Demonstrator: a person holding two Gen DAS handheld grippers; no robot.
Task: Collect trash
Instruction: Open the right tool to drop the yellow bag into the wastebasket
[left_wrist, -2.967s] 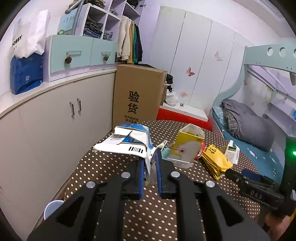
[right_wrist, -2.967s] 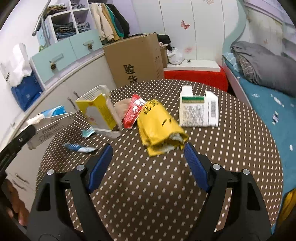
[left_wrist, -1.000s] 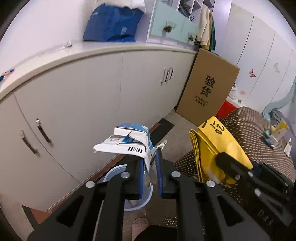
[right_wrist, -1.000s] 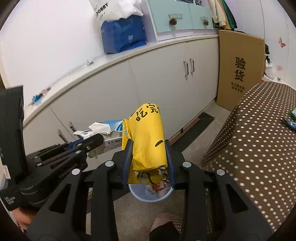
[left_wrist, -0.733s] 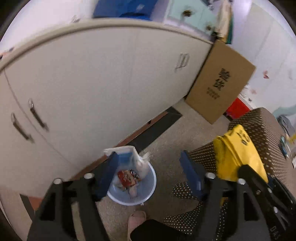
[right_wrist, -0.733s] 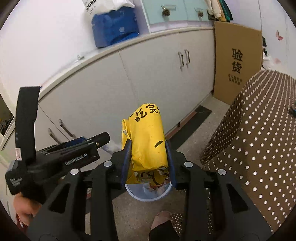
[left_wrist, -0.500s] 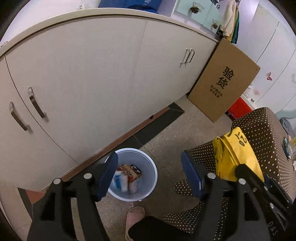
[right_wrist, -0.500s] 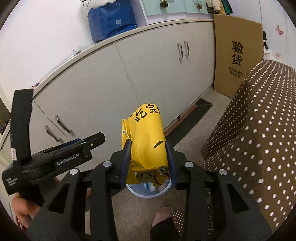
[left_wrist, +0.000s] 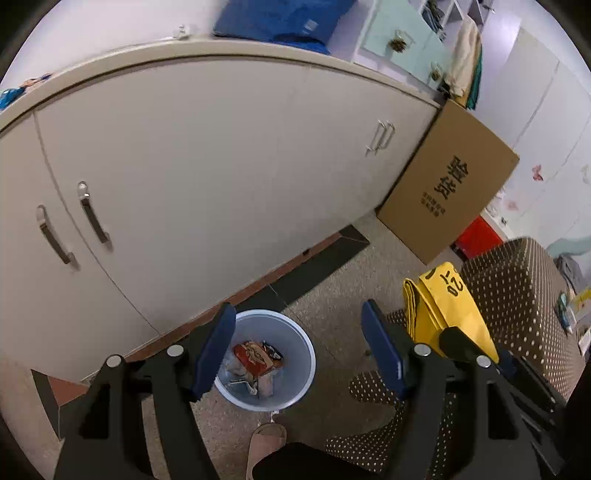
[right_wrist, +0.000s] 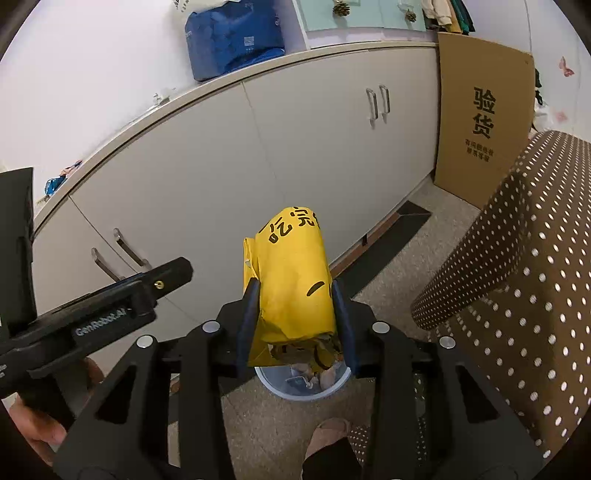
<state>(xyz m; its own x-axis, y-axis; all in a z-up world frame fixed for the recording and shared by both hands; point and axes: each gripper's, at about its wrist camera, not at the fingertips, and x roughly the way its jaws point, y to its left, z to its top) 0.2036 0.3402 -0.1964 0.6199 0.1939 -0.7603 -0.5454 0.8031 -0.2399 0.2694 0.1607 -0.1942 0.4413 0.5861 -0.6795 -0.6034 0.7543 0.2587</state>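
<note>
Two hand-held grippers are hovering above a pale blue wastebasket that is standing on a speckled floor, close to the base of a long run of cream cabinets.

The left gripper is pointing down at the basket with its blue-padded fingers spread wide and nothing between them. In the left wrist view, the basket is showing in the gap, and crumpled wrappers, one of them red, are lying inside it.

The right gripper is clamping a folded yellow plastic bag printed with black characters. Its two blue fingers are pressing against the bag's sides, and the bag is sticking up and forward past the fingertips. In the right wrist view, the rim of the wastebasket is peeking out directly beneath the bag's lower end, so the bag is hanging over the basket without touching it. The same yellow bag is appearing at the right of the left wrist view, held beside and higher than the basket.

A table draped in a brown polka-dot cloth is standing to the right. A tall cardboard box with black Chinese print is leaning against the cabinets. A blue bag is sitting on the countertop. A slipper-clad foot is showing on the floor just in front of the basket.
</note>
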